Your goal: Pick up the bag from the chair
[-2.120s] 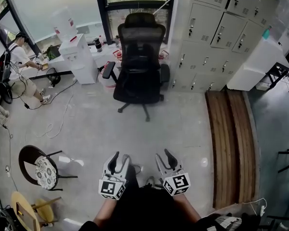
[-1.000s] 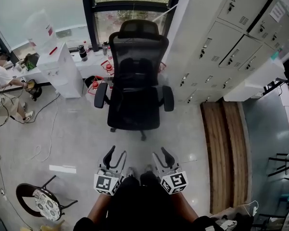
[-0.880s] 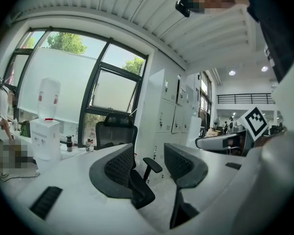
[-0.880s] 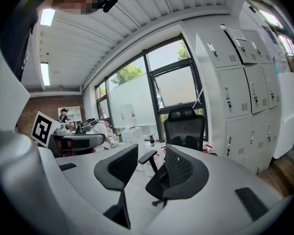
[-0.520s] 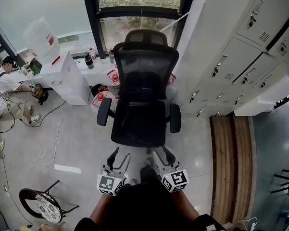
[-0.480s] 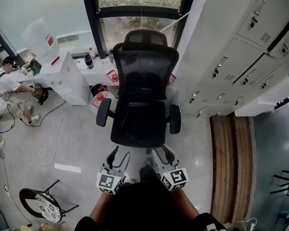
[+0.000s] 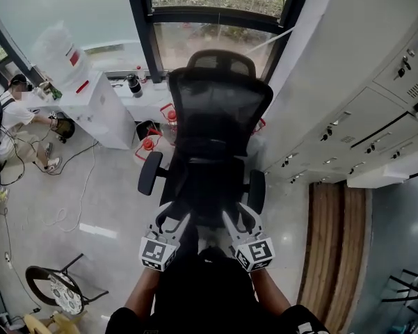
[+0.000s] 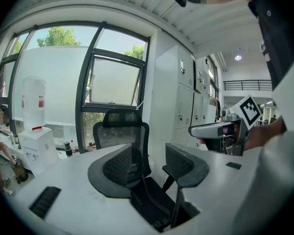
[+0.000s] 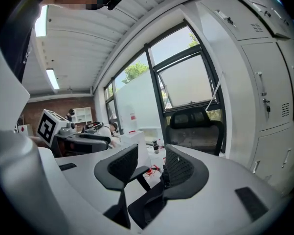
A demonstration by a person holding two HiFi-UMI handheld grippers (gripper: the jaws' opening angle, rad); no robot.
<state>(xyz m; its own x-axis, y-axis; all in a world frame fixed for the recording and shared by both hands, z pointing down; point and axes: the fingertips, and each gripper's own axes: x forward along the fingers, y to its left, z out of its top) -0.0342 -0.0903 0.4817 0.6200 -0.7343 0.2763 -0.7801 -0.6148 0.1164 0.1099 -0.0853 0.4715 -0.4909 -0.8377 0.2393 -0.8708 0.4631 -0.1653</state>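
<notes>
- At the front edge of the black mesh office chair (image 7: 219, 110), the left gripper (image 7: 174, 219) is hovering, jaws wide apart, empty.
- The right gripper (image 7: 236, 218) is hovering alongside, jaws equally spread, gripping nothing.

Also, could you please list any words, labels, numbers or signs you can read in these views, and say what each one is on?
No text can be read in any view.
Water bottle on the dispenser: red label, too blurred to read.
Lockers: no legible print on the doors; any tags are too small to tell.
Marker cubes: black-and-white square patterns only, no letters or numbers.
</notes>
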